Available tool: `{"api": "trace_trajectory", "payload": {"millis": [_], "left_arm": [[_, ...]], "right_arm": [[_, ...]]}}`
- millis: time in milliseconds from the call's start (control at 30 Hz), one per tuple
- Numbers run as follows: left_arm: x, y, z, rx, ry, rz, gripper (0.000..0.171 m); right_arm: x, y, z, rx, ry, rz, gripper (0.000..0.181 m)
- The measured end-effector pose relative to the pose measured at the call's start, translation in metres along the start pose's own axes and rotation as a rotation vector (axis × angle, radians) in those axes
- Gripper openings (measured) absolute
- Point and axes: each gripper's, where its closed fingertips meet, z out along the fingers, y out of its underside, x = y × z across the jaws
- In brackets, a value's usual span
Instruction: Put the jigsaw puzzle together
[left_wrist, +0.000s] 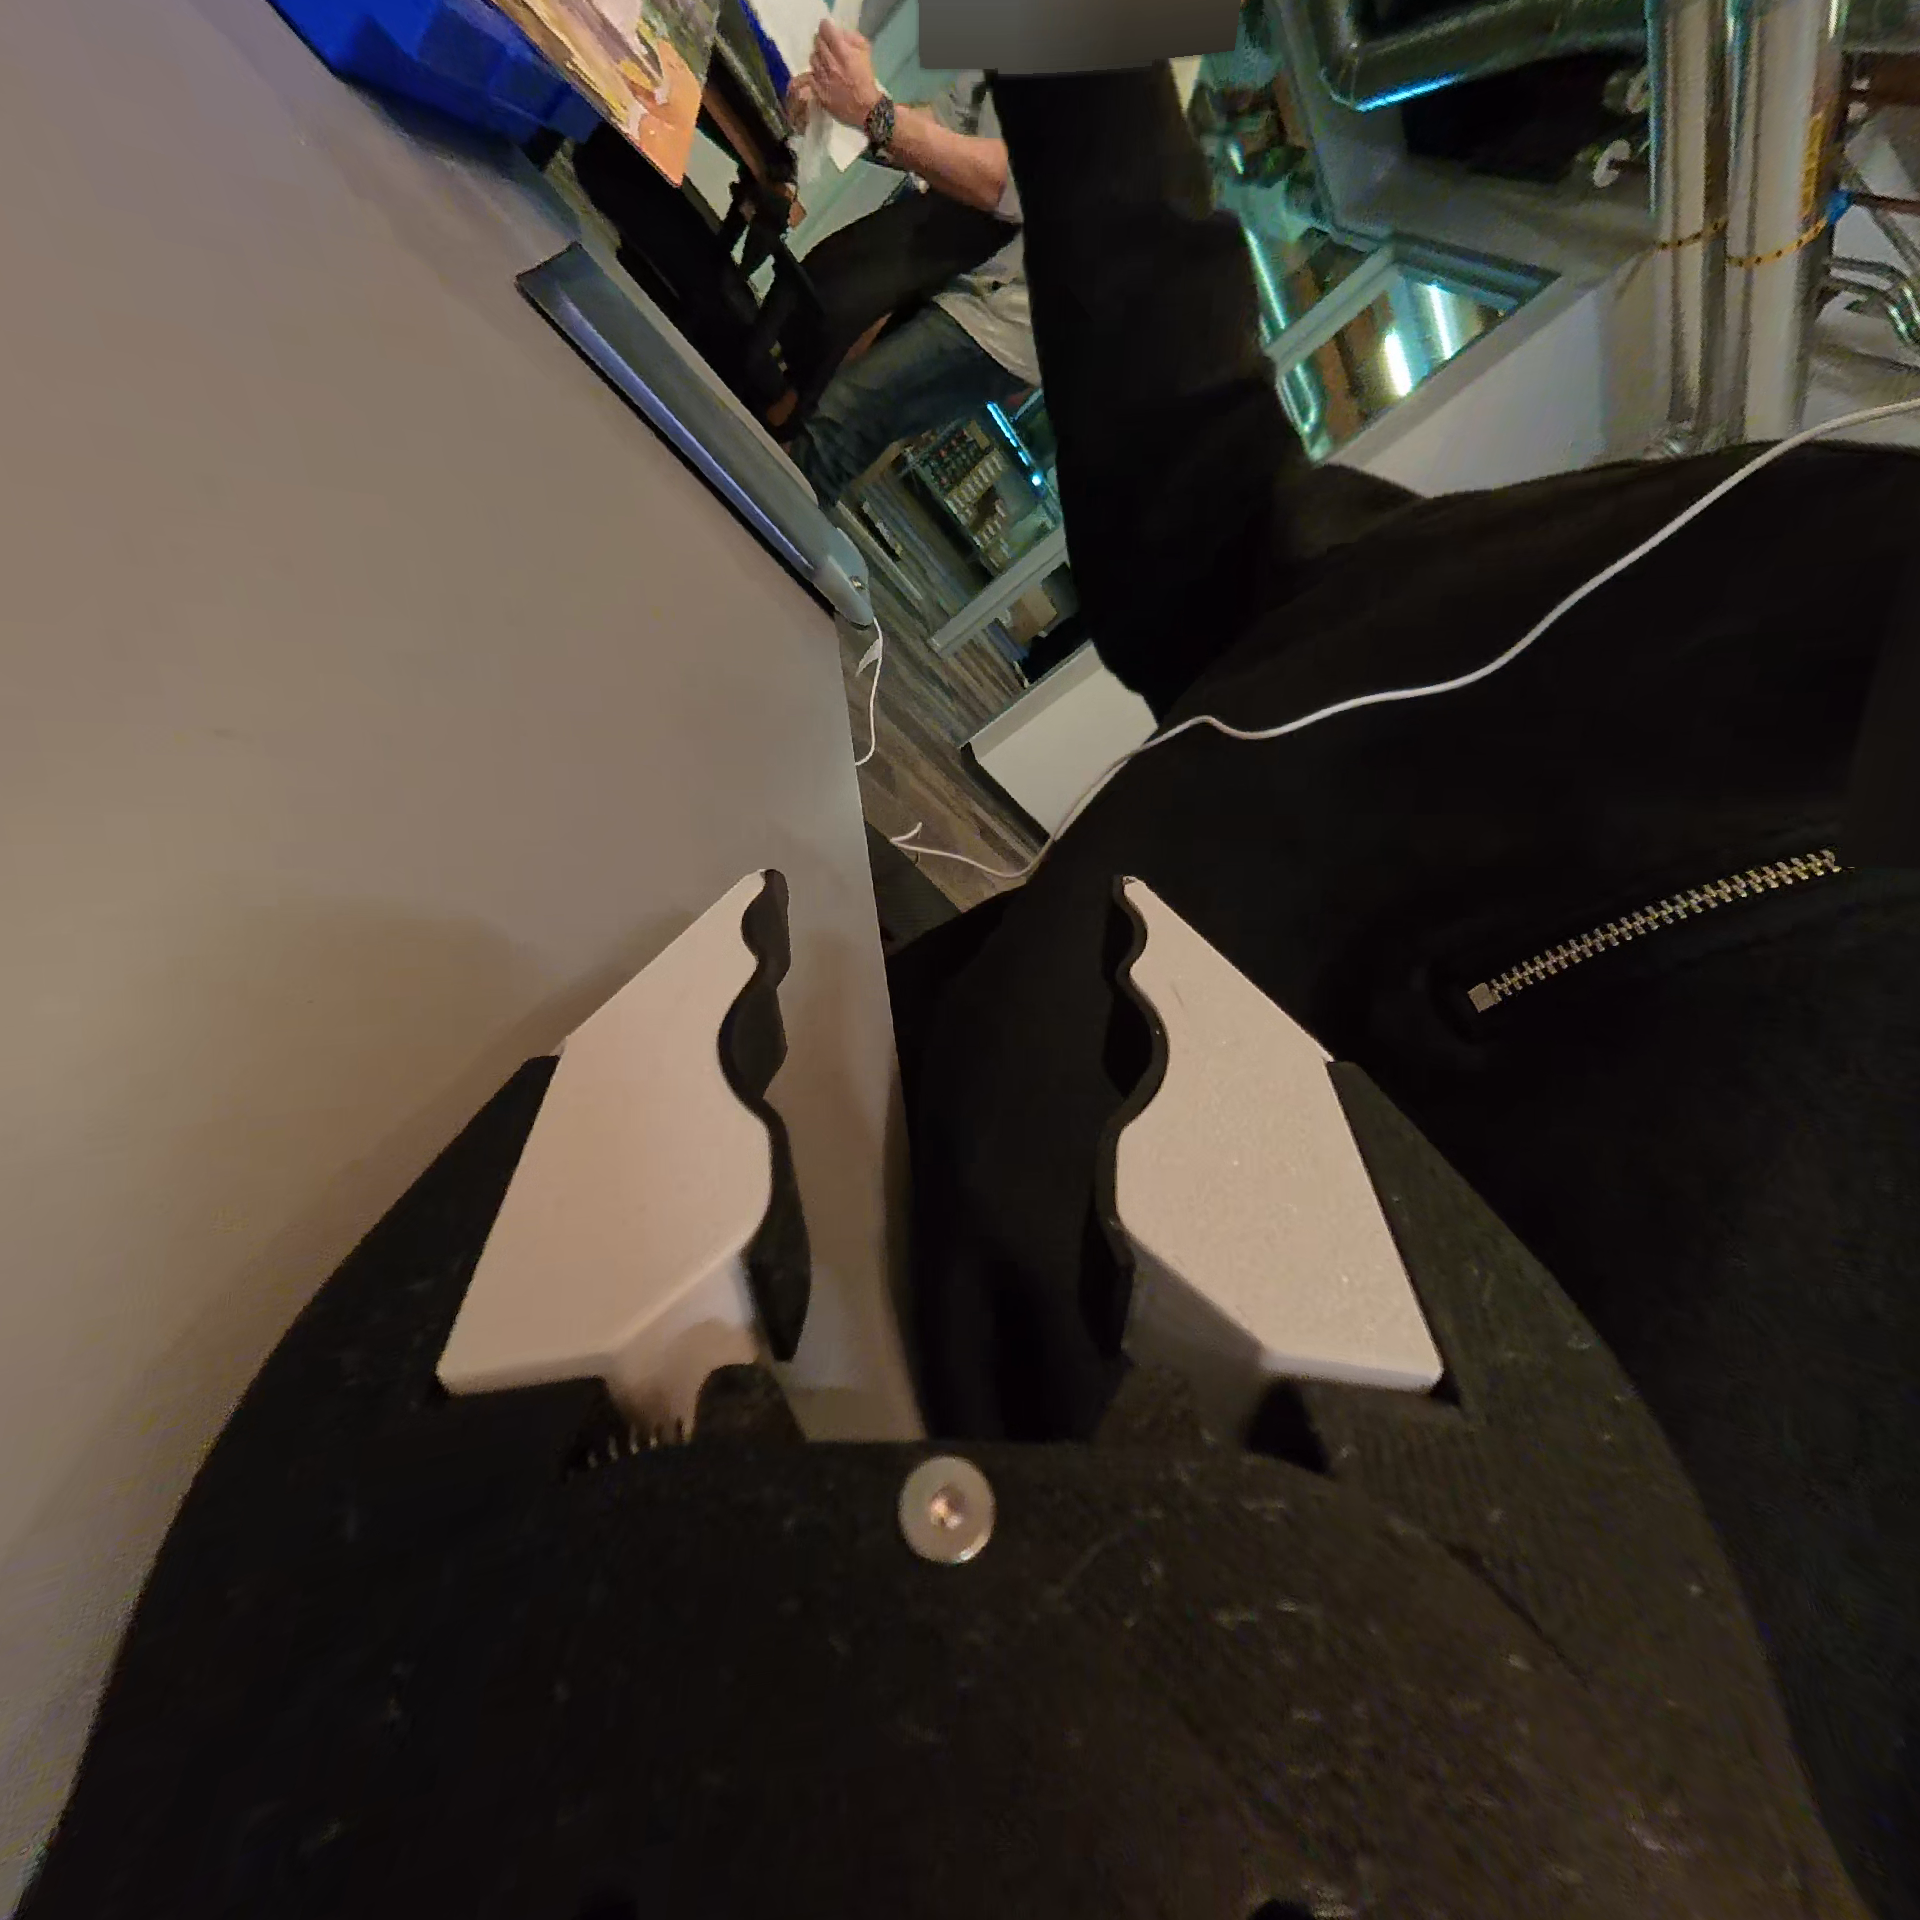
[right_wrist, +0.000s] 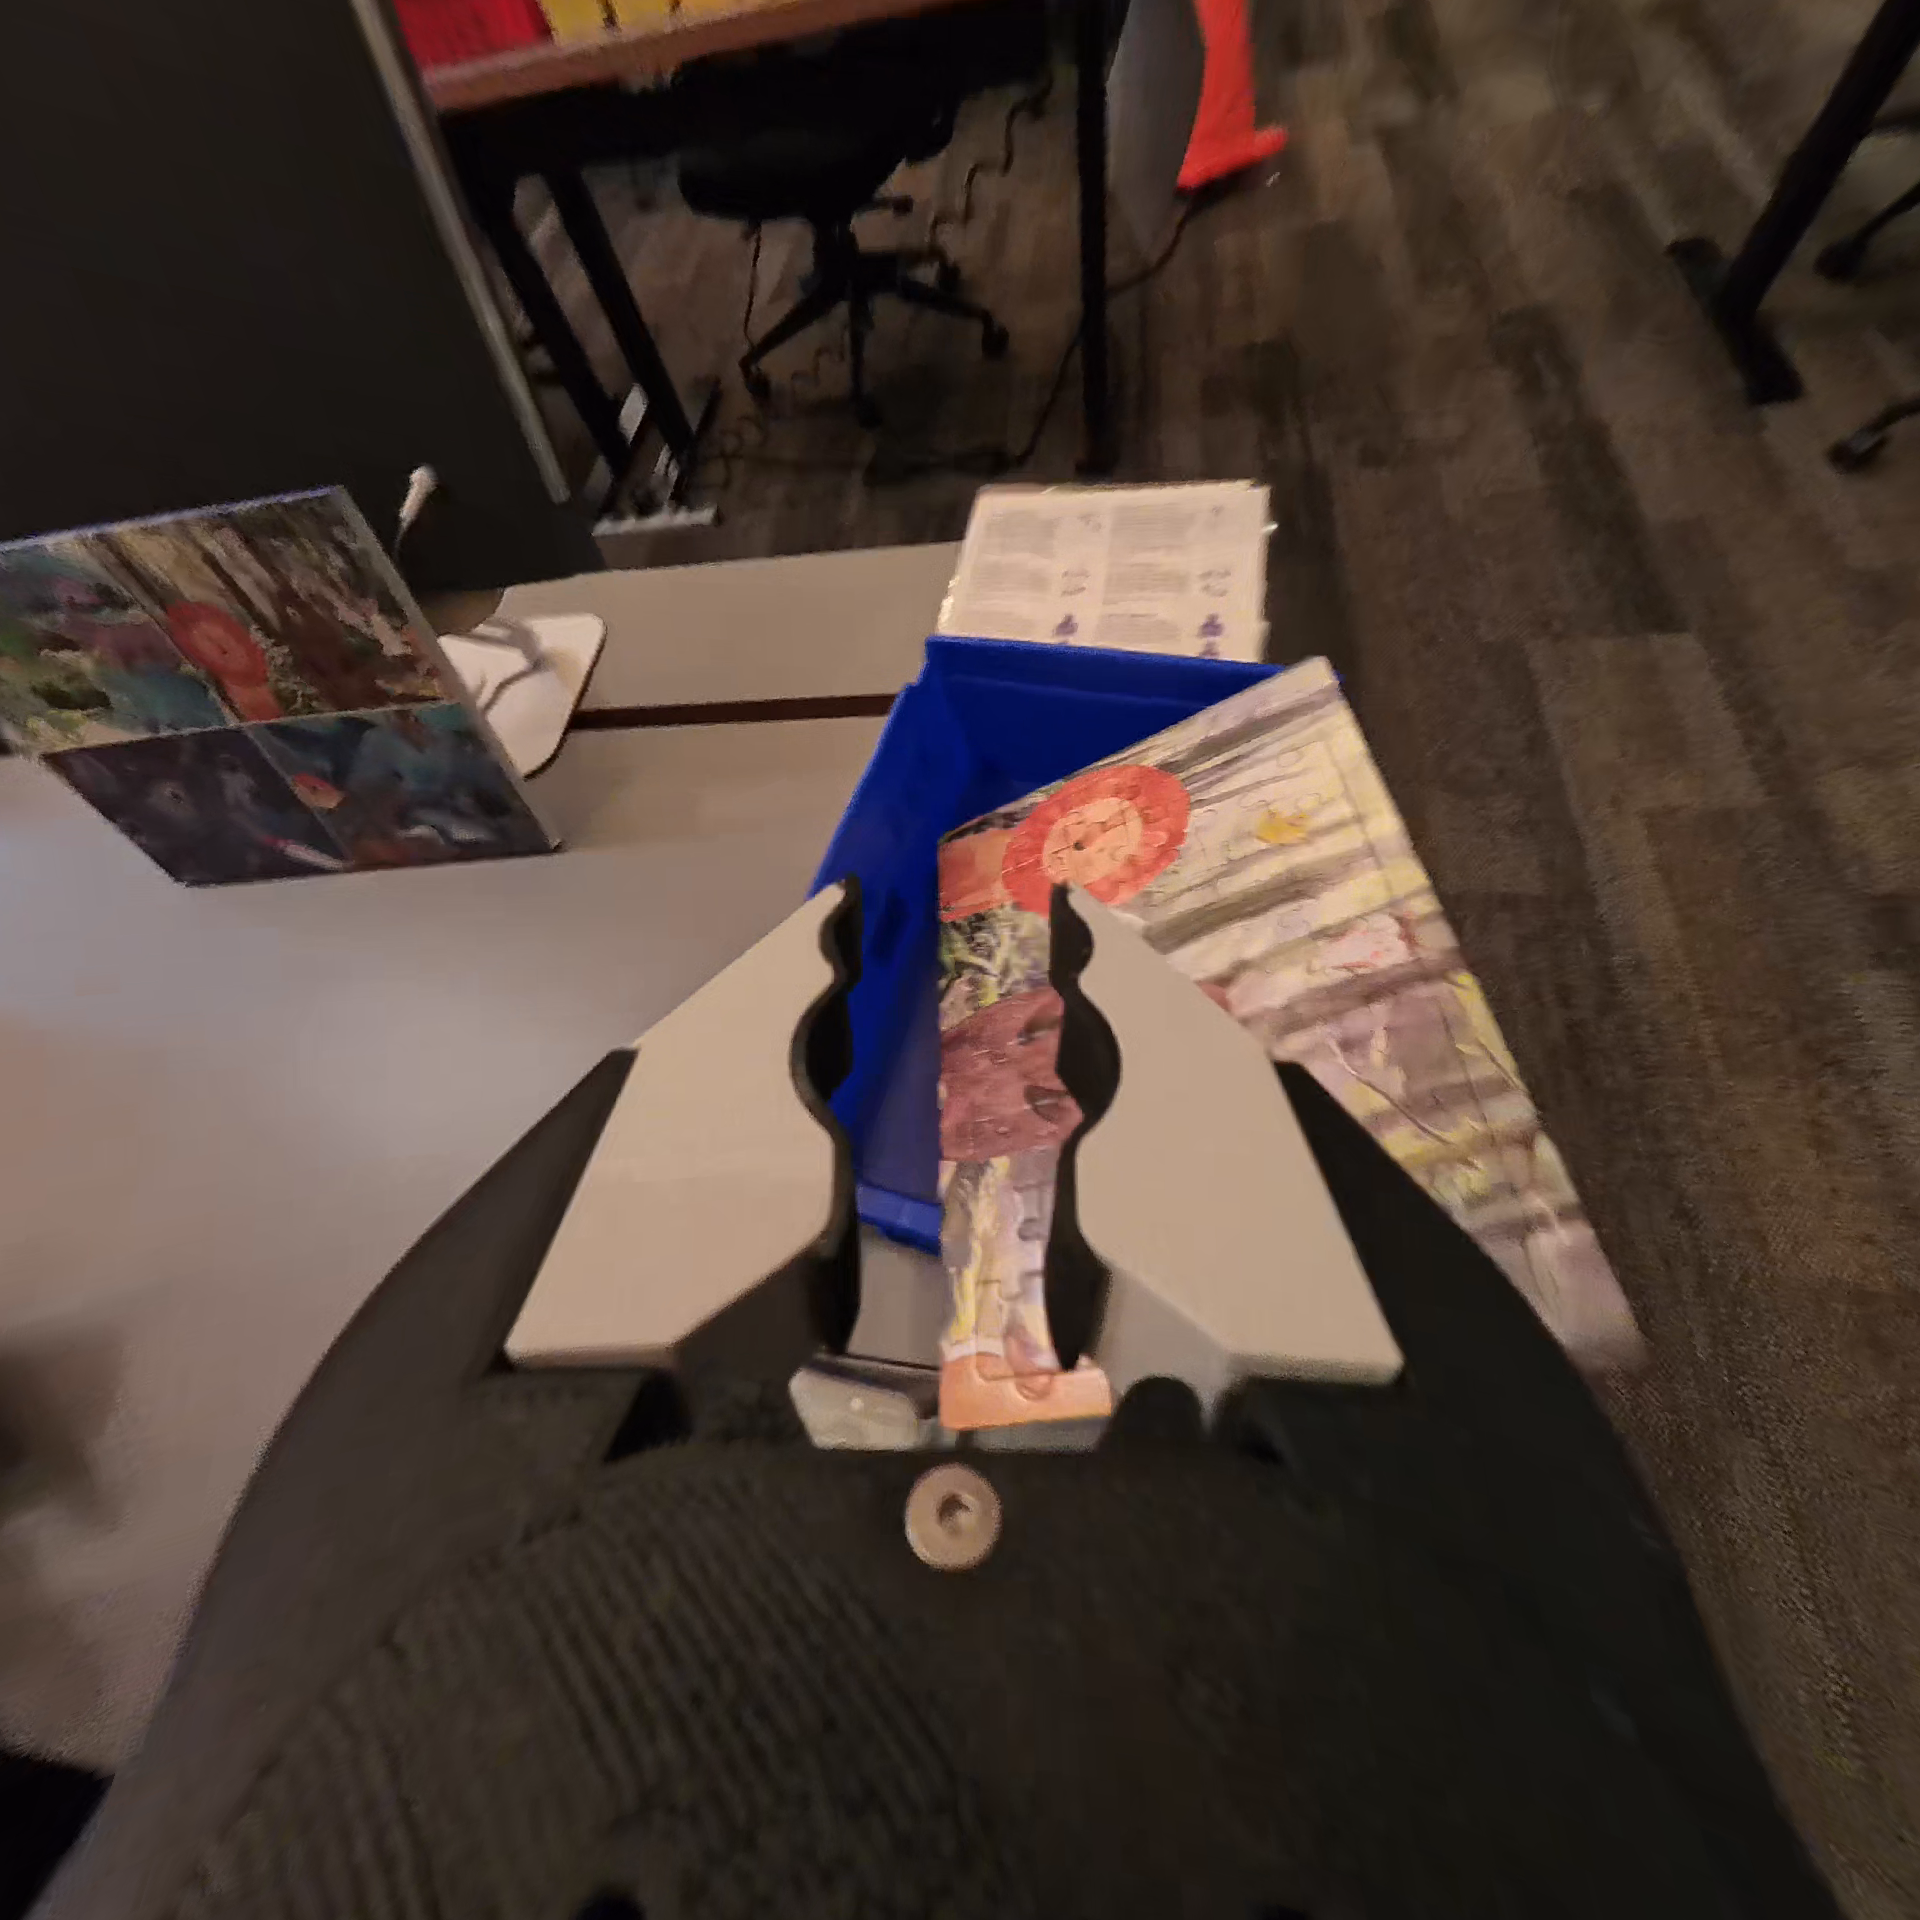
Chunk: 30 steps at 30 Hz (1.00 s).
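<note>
Left wrist camera, rolled sideways, faces along the table (left_wrist: 364, 623) edge toward a dark jacket (left_wrist: 1558, 1143). Right wrist camera looks down close over the blue bin (right_wrist: 997, 717). Both views share bin and table.

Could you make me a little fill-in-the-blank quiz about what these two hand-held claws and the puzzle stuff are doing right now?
1. The puzzle board leans on the rim of a bin coloured ____.
2. The right gripper has its fingers ____, gripping nothing.
3. The puzzle box stands on the ____.
4. The left gripper points past the table edge at a black garment with a metal ____.

Missing words: blue; open; table; zipper
</note>
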Motion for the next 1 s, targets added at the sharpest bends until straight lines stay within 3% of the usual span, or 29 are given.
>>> {"api": "trace_trajectory", "payload": {"millis": [67, 133, 200, 367, 467, 567, 667, 733, 833, 1000], "left_arm": [[0.001, 0.0, -0.001, 0.005, 0.001, 0.001, 0.058], [0.001, 0.0, -0.001, 0.012, 0.008, -0.004, 0.058], [0.001, 0.0, -0.001, 0.011, 0.022, -0.013, 0.058], [0.001, -0.002, 0.004, -0.019, 0.007, 0.007, 0.058], [0.001, -0.006, 0.007, -0.013, 0.024, -0.001, 0.058], [0.003, -0.008, 0.012, -0.021, 0.047, -0.01, 0.058], [0.004, -0.007, 0.017, -0.047, 0.05, 0.002, 0.058], [0.005, -0.007, 0.02, -0.059, 0.048, 0.013, 0.058], [0.006, -0.008, 0.022, -0.052, 0.052, 0.02, 0.058], [0.004, -0.009, 0.02, -0.027, 0.053, 0.005, 0.058]], "right_arm": [[0.034, 0.016, -0.016, 0.086, 0.103, -0.017, 0.033], [0.076, 0.04, -0.024, 0.159, 0.214, -0.179, 0.031], [0.108, 0.068, -0.03, 0.18, 0.303, -0.222, 0.028], [0.102, 0.109, -0.039, 0.305, 0.288, -0.145, 0.03], [0.105, 0.139, -0.035, 0.349, 0.364, -0.086, 0.031], [0.092, 0.166, -0.019, 0.292, 0.236, 0.107, 0.037], [0.081, 0.17, -0.006, 0.285, 0.076, 0.343, 0.039], [0.075, 0.171, 0.002, 0.239, -0.02, 0.445, 0.031], [0.074, 0.173, 0.008, 0.178, -0.081, 0.476, 0.006], [0.074, 0.149, -0.003, 0.165, -0.149, 0.462, 0.002]]}}
